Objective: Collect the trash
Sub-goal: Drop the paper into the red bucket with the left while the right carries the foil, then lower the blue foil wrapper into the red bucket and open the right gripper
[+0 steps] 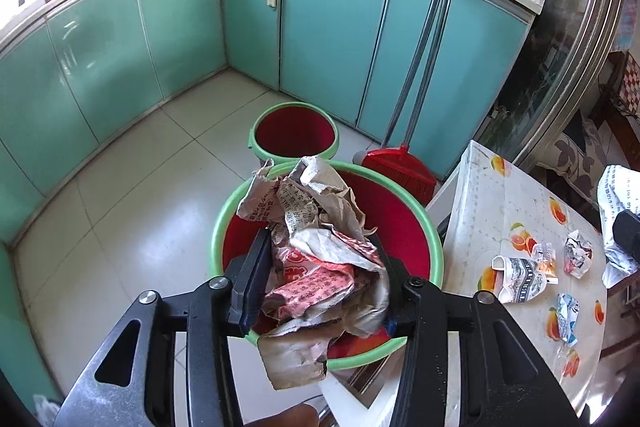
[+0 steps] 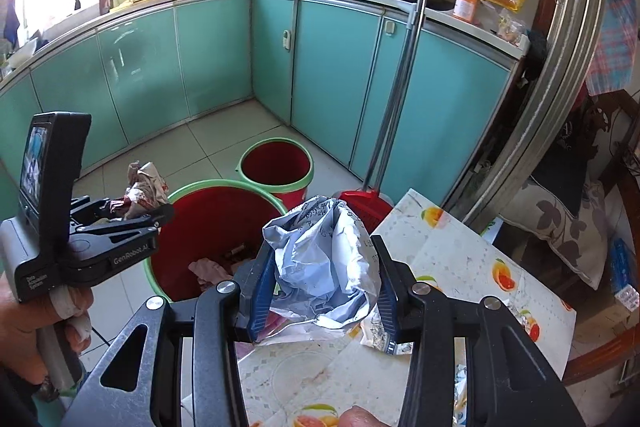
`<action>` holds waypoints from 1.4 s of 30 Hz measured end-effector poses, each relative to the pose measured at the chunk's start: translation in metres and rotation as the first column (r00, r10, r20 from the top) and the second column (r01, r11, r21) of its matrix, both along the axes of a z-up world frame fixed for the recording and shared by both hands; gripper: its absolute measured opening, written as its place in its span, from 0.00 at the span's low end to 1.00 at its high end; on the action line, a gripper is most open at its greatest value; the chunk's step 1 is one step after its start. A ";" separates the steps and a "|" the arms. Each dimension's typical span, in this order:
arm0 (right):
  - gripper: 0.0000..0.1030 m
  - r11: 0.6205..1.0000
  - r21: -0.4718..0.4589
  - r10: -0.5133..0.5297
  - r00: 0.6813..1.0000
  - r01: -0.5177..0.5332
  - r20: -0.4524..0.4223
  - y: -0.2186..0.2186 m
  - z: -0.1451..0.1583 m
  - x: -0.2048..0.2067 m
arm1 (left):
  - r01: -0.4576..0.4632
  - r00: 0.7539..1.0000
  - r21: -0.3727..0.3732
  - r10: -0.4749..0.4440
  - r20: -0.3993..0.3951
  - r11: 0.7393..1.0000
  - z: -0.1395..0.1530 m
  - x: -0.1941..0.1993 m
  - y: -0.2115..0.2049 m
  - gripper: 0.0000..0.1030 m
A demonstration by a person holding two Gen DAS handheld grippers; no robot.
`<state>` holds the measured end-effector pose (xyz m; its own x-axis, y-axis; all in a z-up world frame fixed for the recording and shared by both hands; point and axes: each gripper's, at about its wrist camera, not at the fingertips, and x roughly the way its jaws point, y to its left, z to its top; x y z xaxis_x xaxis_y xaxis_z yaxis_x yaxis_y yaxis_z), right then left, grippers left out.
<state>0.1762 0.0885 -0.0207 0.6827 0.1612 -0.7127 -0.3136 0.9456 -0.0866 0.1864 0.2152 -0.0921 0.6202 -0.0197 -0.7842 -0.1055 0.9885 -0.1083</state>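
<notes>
My left gripper [image 1: 320,251] is shut on a crumpled brown and red paper wad [image 1: 320,247] and holds it over the near red bin with a green rim [image 1: 400,227]. The wad also shows in the right wrist view [image 2: 144,187], with the left gripper [image 2: 160,215] above the same bin [image 2: 212,219]. My right gripper [image 2: 324,263] is shut on a crumpled white-blue paper wad [image 2: 328,259] above the table's edge [image 2: 460,267], beside the bin. Some trash [image 2: 212,269] lies in the bin. Several small crumpled wrappers [image 1: 520,279] lie on the table [image 1: 500,203].
A second red bin [image 1: 294,135] stands behind the first on the tiled floor. A red broom and dustpan [image 1: 400,163] lean on the teal cabinets [image 1: 332,27]. The counter above holds pots and food. A chair with cushions [image 2: 568,227] stands right of the table.
</notes>
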 end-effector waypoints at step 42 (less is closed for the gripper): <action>0.88 0.987 0.030 0.159 0.986 -0.158 -0.044 0.133 -0.042 0.074 | -0.234 0.967 -0.017 0.235 0.103 0.972 0.019 -0.050 0.117 1.00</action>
<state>0.2498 0.2212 -0.0626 0.6137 0.2842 -0.7366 -0.4628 0.8854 -0.0440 0.1364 0.3318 -0.0731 0.6859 0.1320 -0.7157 -0.3220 0.9369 -0.1359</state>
